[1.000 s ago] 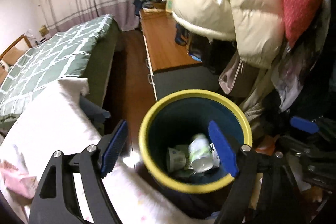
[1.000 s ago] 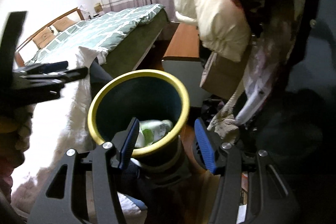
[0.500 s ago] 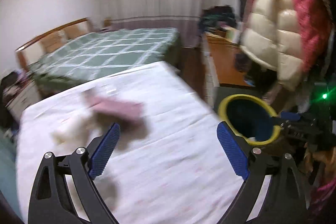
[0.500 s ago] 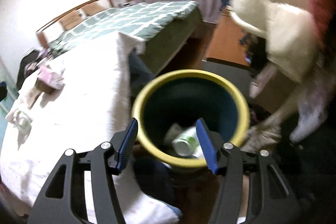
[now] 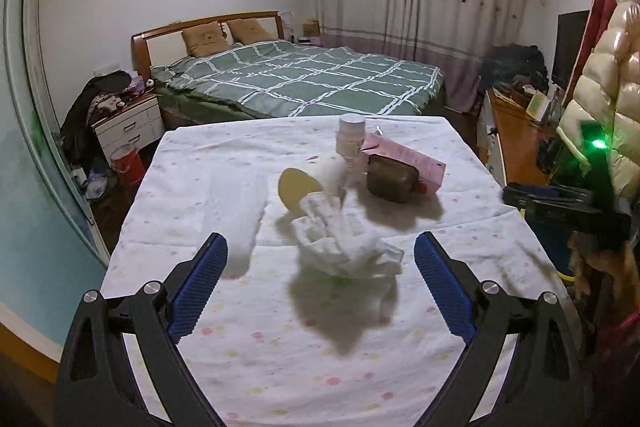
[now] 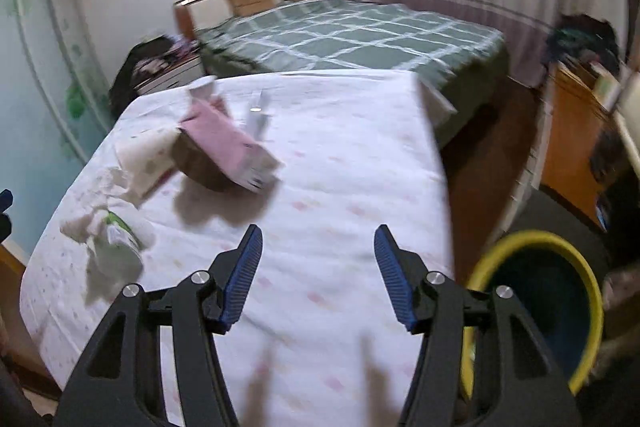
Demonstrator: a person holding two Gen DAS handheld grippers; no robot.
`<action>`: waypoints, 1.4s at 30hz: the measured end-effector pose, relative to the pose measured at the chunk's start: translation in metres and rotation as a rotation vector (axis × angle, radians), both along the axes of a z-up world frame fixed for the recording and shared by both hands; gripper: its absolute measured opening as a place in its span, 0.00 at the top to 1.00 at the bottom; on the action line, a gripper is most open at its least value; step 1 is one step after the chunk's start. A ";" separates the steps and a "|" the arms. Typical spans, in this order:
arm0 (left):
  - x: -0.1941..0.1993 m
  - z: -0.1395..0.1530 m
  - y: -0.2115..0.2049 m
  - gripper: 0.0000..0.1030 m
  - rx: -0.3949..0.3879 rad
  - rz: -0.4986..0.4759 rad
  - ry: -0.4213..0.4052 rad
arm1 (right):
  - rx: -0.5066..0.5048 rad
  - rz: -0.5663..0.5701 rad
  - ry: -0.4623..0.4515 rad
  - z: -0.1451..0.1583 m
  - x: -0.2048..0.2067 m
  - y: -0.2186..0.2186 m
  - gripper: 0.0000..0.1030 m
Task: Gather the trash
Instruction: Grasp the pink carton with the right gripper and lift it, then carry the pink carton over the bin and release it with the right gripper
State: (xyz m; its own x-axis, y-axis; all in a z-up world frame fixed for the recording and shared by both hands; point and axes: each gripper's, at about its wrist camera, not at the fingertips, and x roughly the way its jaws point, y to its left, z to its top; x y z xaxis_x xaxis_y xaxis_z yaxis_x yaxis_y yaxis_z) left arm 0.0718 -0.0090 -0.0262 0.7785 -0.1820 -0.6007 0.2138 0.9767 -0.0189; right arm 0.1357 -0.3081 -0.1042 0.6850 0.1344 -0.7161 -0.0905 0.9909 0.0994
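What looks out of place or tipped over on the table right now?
Several items lie toppled on the tablecloth: a paper cup on its side with its mouth facing the camera, a brown bottle lying flat against the pink carton, and crumpled tissue in front. Only the white bottle stands upright.

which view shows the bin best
The right wrist view: the bin shows its yellow rim and dark inside at lower right, beside the table, though blurred. The left wrist view shows only a sliver of yellow rim at the right edge, behind the right gripper.
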 end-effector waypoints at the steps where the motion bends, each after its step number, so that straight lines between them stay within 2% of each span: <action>1: 0.000 -0.001 0.000 0.09 0.001 0.000 0.000 | -0.012 0.023 0.007 -0.003 0.009 0.011 0.46; 7: 0.003 -0.007 -0.007 0.09 0.002 -0.006 0.023 | -0.091 0.154 -0.001 -0.016 0.053 0.053 0.46; 13: 0.008 -0.016 -0.011 0.09 -0.007 -0.011 0.055 | -0.133 0.198 0.034 -0.029 0.090 0.059 0.46; 22: 0.017 -0.028 -0.021 0.09 -0.013 -0.027 0.096 | -0.142 0.337 -0.007 -0.038 0.110 0.076 0.46; 23: 0.018 -0.028 -0.022 0.09 -0.013 -0.027 0.098 | -0.141 0.351 -0.009 -0.038 0.109 0.077 0.46; 25: 0.020 -0.030 -0.022 0.09 -0.014 -0.028 0.103 | -0.134 0.379 -0.007 -0.037 0.107 0.081 0.53; 33: 0.023 -0.032 -0.025 0.09 -0.018 -0.034 0.119 | -0.058 0.412 -0.025 -0.020 0.066 0.082 0.62; 42: 0.017 -0.032 -0.033 0.09 -0.022 -0.058 0.116 | 0.022 0.360 -0.078 0.006 -0.005 0.056 0.62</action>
State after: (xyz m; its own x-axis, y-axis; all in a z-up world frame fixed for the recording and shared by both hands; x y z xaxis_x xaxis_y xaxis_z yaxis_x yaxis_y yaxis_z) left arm 0.0884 -0.0418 -0.0584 0.6917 -0.2388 -0.6816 0.2652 0.9618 -0.0678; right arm 0.1304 -0.2522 -0.0978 0.6439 0.3911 -0.6576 -0.4409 0.8921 0.0989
